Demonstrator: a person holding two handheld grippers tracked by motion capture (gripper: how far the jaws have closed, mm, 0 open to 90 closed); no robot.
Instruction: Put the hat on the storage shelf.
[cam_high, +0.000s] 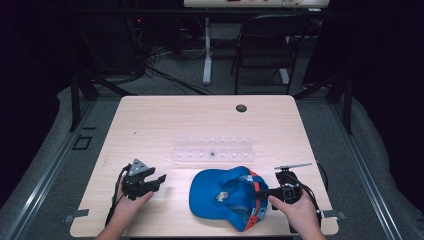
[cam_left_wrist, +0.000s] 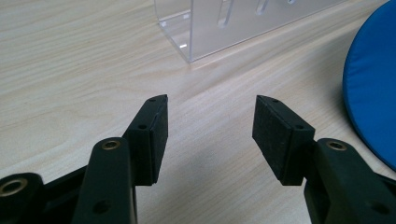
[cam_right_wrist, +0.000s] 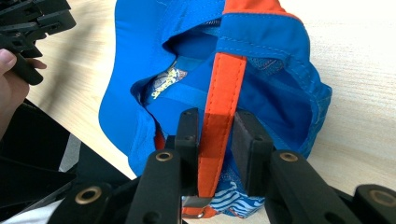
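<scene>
Your right hand lies low at the near right edge of the pale wooden tabletop, holding the right claw level and pointed left into the blue fabric baseball cap. In the right gripper view that claw has its two black pads set close on either side of the cap's orange back strap. The strap runs straight up between them, pinched from both sides.

The cap lies upturned on the near middle of the tabletop, brim toward your left, with its inside and a small printed label open to view.

Your left hand rests near the left edge with the left claw angled toward the cap but well apart from it. In the left gripper view its jaws stand wide apart with nothing but bare wood between the pads, and the cap's blue brim lies off to one side.

Just beyond the cap lies a clear acrylic rack with slots, its corner ahead of the left claw. A small round dark grommet sits near the far edge. Nothing stands between the left claw and the cap.
</scene>
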